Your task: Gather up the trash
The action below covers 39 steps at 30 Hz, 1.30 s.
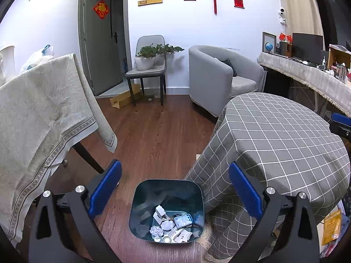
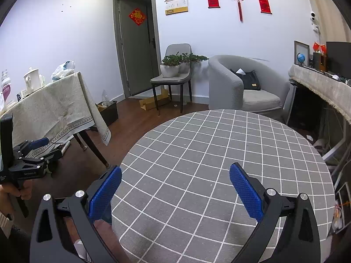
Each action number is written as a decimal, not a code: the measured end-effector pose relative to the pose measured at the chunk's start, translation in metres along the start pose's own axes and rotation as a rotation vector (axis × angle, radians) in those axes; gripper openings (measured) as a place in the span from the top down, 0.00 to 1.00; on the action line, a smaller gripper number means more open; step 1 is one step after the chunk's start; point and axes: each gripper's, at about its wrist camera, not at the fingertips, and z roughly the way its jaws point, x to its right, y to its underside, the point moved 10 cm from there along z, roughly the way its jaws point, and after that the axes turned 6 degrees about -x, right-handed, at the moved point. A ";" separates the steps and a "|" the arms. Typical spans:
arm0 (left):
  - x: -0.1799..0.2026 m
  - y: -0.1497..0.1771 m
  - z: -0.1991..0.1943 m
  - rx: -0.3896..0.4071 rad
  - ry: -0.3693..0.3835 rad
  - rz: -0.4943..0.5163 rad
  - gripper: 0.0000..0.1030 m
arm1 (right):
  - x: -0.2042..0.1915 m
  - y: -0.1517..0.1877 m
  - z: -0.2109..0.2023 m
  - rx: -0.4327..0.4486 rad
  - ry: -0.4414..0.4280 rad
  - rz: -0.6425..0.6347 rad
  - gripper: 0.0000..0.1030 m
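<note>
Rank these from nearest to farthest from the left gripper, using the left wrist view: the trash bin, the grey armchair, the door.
1. Trash bin: on the floor right under the open left gripper.
2. Grey armchair: across the floor, to the right.
3. Door: at the far wall, to the left.

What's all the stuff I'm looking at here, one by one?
Trash bin: one, dark teal, on the floor beside the round table.
Trash: several pieces, white paper, inside the bin.
Round table: one, grey checked cloth.
Side table: one, beige cloth, left.
Armchair: one, grey, by the wall.
Chair: one, grey, bearing potted plants.
Left tongs: blue pads, open above the bin.
Right tongs: blue pads, open above the round table.
</note>
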 end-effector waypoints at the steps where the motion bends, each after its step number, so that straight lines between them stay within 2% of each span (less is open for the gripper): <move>1: 0.000 0.000 0.000 0.000 0.002 0.000 0.03 | 0.000 0.000 0.000 0.000 0.000 0.000 0.03; 39: 0.003 0.001 0.002 -0.009 0.005 -0.006 0.03 | 0.005 -0.001 0.000 0.000 0.001 0.000 0.03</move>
